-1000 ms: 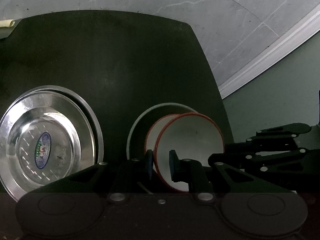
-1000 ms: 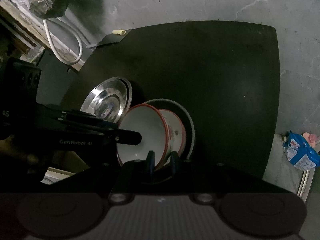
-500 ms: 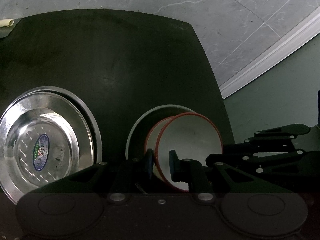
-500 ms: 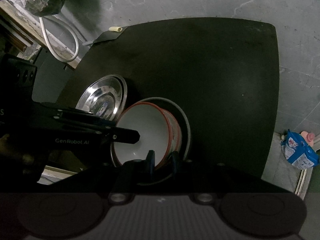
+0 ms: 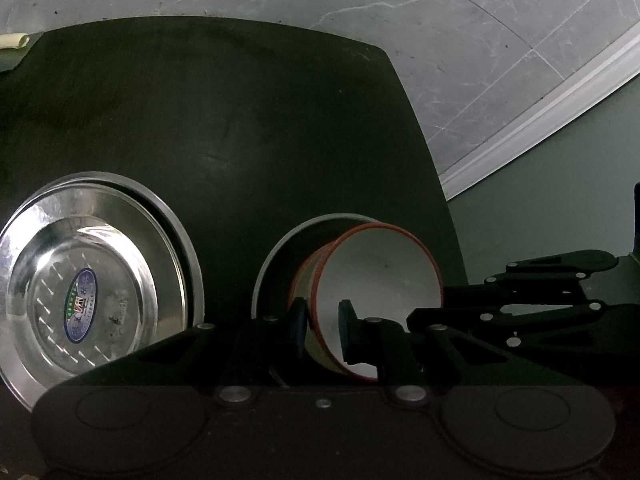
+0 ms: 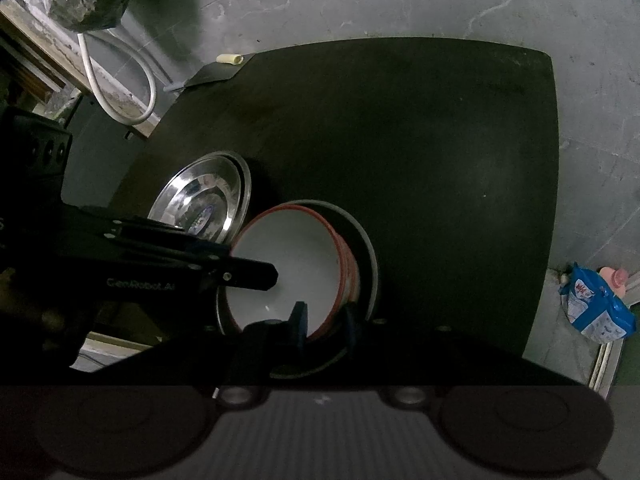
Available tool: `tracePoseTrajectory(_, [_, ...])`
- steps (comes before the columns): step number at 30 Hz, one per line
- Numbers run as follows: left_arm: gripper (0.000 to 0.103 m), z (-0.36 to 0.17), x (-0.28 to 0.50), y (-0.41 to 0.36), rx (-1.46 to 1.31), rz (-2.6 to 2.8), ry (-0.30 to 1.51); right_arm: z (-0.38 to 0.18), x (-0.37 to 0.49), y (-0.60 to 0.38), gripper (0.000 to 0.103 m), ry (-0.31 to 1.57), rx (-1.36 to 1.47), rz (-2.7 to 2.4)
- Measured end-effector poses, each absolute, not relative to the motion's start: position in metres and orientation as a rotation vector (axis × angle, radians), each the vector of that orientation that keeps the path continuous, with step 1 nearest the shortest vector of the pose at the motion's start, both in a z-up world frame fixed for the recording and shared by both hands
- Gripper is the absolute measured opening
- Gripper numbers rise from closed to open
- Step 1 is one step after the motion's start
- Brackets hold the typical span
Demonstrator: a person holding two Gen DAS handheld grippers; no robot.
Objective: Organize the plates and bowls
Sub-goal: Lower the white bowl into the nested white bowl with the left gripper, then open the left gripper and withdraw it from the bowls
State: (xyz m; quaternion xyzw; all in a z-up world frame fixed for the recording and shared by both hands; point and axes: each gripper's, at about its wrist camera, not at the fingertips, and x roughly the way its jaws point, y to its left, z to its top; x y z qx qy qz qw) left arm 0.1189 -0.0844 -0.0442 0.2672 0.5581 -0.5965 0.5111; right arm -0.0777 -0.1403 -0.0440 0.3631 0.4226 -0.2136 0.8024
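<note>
Two grippers pinch the white bowl's point(image 5: 376, 276) rim: left gripper point(image 5: 322, 326) at 7 o'clock, right gripper point(image 6: 323, 322) at 5, loosening. The bowl sits stacked in the grey plate point(image 6: 366, 256); it can tip and slide off

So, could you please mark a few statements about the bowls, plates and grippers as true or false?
1. The red-rimmed bowls stand on a grey plate. True.
2. In the left wrist view the steel plates lie right of the bowls. False: left of them.
3. The left gripper and right gripper each have one finger inside the top bowl. True.
4. The top steel plate is unmarked. False: it bears an oval label.
5. The blue packet lies on the table. False: on the floor beside it.
</note>
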Motion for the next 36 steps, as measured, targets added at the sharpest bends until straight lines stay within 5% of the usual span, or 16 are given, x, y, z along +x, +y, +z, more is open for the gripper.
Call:
tracePoseTrajectory(13, [0.025, -0.044, 0.12, -0.086, 0.646, -1.441, 1.359, -0.043, -0.074, -0.14, 0.023, 0.917, 0.754, -0.461])
tracePoseTrajectory(16, [0.033, -0.042, 0.12, -0.085, 0.642, -1.45, 1.357, -0.041, -0.073, -0.138, 0.024, 0.923, 0.728, -0.465])
tracePoseTrajectory(19, [0.052, -0.04, 0.119, -0.084, 0.665, -1.449, 1.333, -0.04, -0.073, -0.138, 0.027, 0.923, 0.72, -0.464])
tracePoseTrajectory(23, [0.054, -0.041, 0.117, -0.083, 0.663, -1.448, 1.341, -0.04, -0.075, -0.138, 0.027, 0.921, 0.721, -0.463])
tracePoseTrajectory(31, [0.071, -0.028, 0.13, -0.074, 0.583, -1.462, 1.312, -0.032, -0.078, -0.134, 0.04, 0.909, 0.692, -0.474])
tracePoseTrajectory(36, [0.097, -0.017, 0.139, -0.068, 0.533, -1.446, 1.272, -0.019, -0.081, -0.13, 0.07, 0.883, 0.637, -0.468])
